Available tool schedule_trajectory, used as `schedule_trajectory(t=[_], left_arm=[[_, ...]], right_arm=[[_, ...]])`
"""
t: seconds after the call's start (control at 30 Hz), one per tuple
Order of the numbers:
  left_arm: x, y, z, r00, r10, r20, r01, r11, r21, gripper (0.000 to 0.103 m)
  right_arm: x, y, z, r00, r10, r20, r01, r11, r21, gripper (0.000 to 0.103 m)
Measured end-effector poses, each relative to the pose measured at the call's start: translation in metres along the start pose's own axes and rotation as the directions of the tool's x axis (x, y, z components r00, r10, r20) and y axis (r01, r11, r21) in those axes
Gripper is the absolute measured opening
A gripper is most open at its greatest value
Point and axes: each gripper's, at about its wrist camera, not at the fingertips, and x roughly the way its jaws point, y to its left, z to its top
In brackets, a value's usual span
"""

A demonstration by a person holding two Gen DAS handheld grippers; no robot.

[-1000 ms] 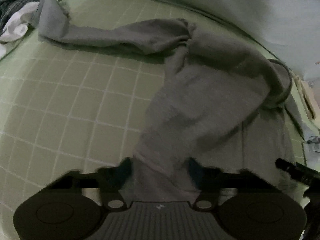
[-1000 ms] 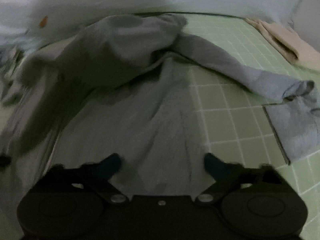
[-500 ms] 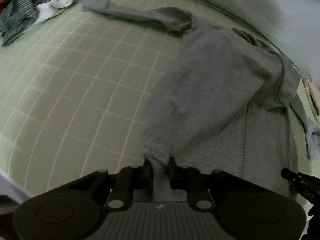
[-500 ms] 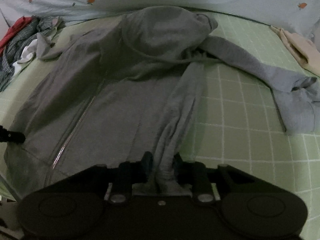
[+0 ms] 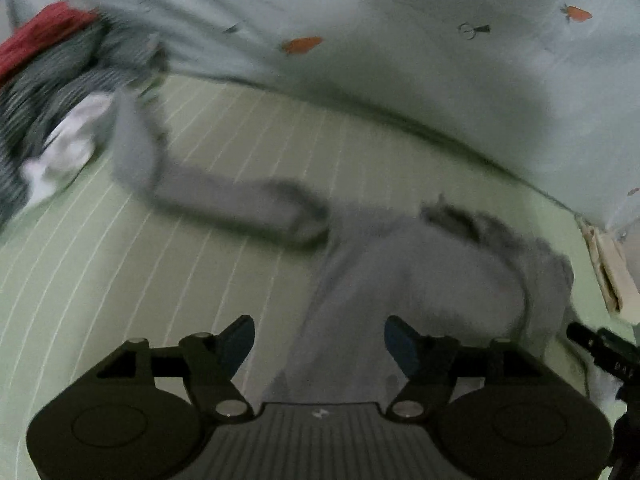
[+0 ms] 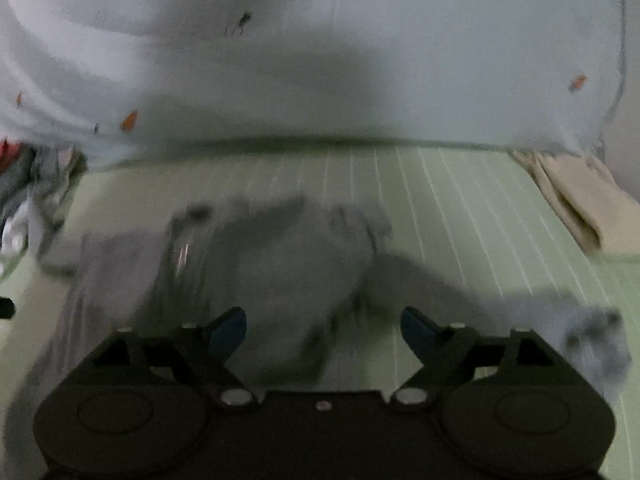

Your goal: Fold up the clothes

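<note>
Grey and zip-fronted, our hoodie (image 5: pixel 420 280) lies spread on the green checked bed sheet (image 5: pixel 120 280), one sleeve (image 5: pixel 224 196) stretched toward the heap of clothes (image 5: pixel 48 92) at the far left corner. We hold the left gripper (image 5: pixel 319 336) above the hem with its fingers just opened wide, nothing between them. Our right gripper (image 6: pixel 322 326) has likewise just opened, fingers apart and empty above the fabric. Beyond lies a pale carrot-print quilt (image 6: pixel 360 60), with folded beige cloth (image 6: pixel 576 204) at the right.
</note>
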Motion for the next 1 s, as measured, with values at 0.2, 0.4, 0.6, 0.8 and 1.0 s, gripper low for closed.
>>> schedule_trajectory(t=[0.2,0.4,0.6,0.8,1.0], left_arm=[[0.073,-0.046,0.066,1.000,-0.014,-0.023,0.015,0.999,0.049,0.075],[0.138,-0.064,0.088,0.993,0.066,-0.099,-0.066,0.998,0.008,0.081],[0.150,-0.044,0.079,0.986,0.066,-0.156,-0.082,0.992,-0.095,0.084],[0.141,-0.039,0.076,0.981,0.077,-0.176,-0.096,0.990,-0.103,0.085],[0.126,-0.034,0.073,0.982,0.108,-0.155,-0.123,0.988,-0.094,0.089]], right_arm=[[0.077,0.013,0.071,0.999,0.032,0.018,-0.030,0.996,-0.078,0.088],[0.149,0.037,0.097,0.983,0.168,-0.080,-0.180,0.968,-0.173,0.088],[0.173,0.054,0.093,0.921,0.346,-0.177,-0.377,0.906,-0.190,0.088],[0.183,0.074,0.079,0.936,0.259,-0.239,-0.334,0.868,-0.367,0.016],[0.132,0.051,0.113,0.962,0.273,0.032,-0.254,0.928,-0.274,0.012]])
